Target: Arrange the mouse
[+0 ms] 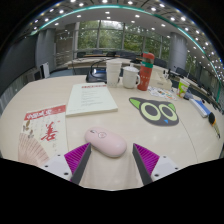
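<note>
A pale pink mouse (105, 141) lies on the beige table (60, 95), between my two fingertips and slightly ahead of them. My gripper (112, 158) is open, its purple pads (77, 155) wide apart on either side of the mouse with gaps at both sides. A black and green cat-face mouse mat (154, 110) lies beyond the mouse to the right.
A white booklet (91, 98) lies ahead on the left, a red-printed leaflet (44, 125) nearer on the left. Mugs (130, 76), an orange bottle (146, 70) and small items stand at the far right. Chairs stand behind the table.
</note>
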The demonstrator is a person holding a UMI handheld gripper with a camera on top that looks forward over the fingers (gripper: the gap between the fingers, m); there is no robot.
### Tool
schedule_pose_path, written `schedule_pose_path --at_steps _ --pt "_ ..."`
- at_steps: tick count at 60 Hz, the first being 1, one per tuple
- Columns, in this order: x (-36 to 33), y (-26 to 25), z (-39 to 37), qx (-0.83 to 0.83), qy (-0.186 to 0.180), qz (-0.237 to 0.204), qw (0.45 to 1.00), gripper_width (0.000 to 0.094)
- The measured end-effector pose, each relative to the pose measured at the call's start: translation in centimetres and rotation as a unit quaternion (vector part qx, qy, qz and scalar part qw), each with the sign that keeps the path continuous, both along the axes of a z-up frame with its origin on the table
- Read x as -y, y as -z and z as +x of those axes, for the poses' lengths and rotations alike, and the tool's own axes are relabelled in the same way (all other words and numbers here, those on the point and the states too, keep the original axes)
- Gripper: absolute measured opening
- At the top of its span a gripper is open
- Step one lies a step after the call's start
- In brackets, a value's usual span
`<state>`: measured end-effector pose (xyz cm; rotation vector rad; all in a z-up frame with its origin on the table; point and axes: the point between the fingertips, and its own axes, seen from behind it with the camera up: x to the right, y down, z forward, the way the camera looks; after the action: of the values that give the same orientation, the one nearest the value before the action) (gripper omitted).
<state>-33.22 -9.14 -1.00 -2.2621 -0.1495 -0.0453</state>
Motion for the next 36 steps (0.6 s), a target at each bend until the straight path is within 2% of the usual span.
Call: schedule_pose_path --at_steps 13,20,26,29,36 --pt "-4.4 0.1 0.2 -0.004 -0.006 -0.005 1.000 0.0851" --pt "-6.1 0.4 0.2 -0.017 -0.013 -0.008 1.000 0.0815" --pt "-7.1 0.5 -0.1 -0.026 -0.021 -0.006 0.999 0.0651" --pt "-7.3 0.5 -0.3 -0.026 -0.027 -0.005 0.999 0.0474" --pt "-7.2 0.5 -0.1 -0.016 -0.026 -0.006 1.000 0.0424"
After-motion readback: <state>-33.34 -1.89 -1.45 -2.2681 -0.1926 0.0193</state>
